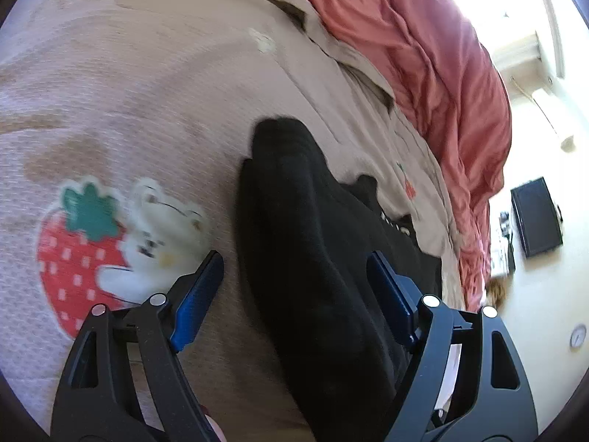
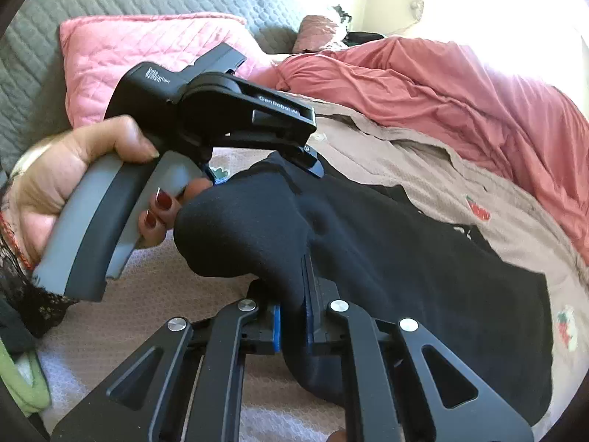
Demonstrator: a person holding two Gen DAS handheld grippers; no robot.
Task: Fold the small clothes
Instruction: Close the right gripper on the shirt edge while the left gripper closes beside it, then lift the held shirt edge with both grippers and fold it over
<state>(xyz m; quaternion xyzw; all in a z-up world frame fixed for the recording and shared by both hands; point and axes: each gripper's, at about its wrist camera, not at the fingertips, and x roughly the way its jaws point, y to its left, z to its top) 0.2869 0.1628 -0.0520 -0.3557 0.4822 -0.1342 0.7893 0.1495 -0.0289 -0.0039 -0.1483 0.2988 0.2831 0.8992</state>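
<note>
The black garment (image 2: 423,258) lies on the bed, spread over the pale strawberry-print blanket (image 1: 129,110), with one end gathered into a raised bunch. The right gripper (image 2: 292,316) is pinched tight on that bunch, its blue pads squeezing a fold of the cloth between them, which I take to be the hold needed to carry that end across the rest of the garment. The left gripper (image 1: 294,287) stands wide over the same cloth: in its own view the blue pads sit on either side of the dark ridge without pressing on it. It looks placed to steady or catch the fabric near the fold line. The person's left hand (image 2: 73,184) wraps the grey handle just beside the bunch.

As for room, the blanket on the strawberry side of the garment is flat and bare. On the garment's far side the blanket's edge and a rumpled red duvet (image 1: 423,73) lie near. The pink pillow (image 2: 129,59) is beyond the garment, well apart.
</note>
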